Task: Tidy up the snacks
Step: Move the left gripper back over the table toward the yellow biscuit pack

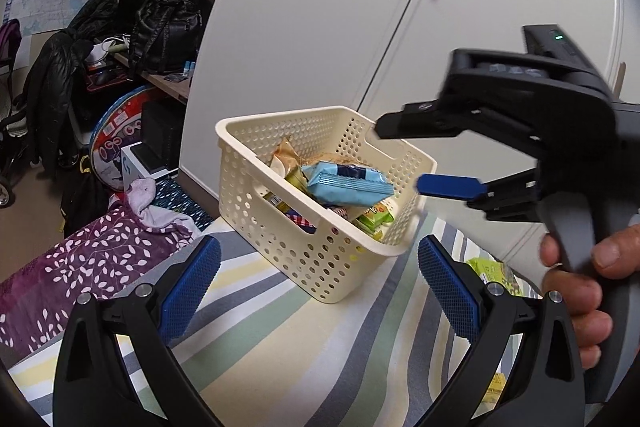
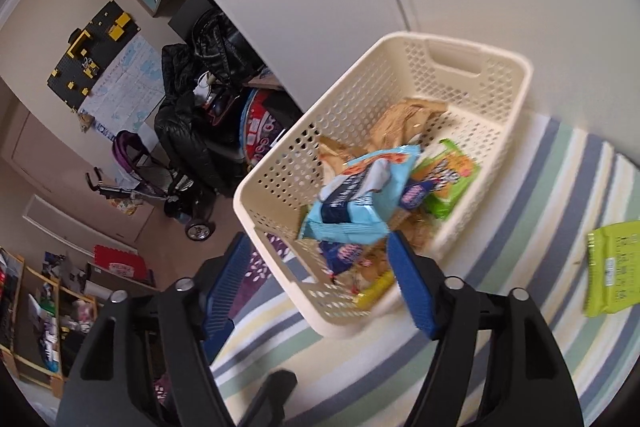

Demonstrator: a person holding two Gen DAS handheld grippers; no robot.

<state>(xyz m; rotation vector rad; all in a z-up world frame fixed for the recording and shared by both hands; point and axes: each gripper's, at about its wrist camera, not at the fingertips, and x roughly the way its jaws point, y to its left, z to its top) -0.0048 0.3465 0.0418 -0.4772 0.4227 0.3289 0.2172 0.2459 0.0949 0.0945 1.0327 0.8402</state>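
The right gripper [image 1: 404, 159] hangs over the cream basket [image 1: 320, 267], jaws apart and empty, beside the light blue packet [image 1: 346, 185], which lies atop the other snacks, seemingly just dropped, though blur obscures this. The left gripper [image 1: 320, 275] waits wide apart nearby. A green packet [image 2: 614, 267] lies on the striped cover [image 1: 280, 339]; approaching it flat and low should suit.

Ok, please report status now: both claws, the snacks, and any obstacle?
Left claw open, empty. Right claw open above basket; light blue snack pack on top of the pile. Green pack outside on striped cover. Nothing in the way.
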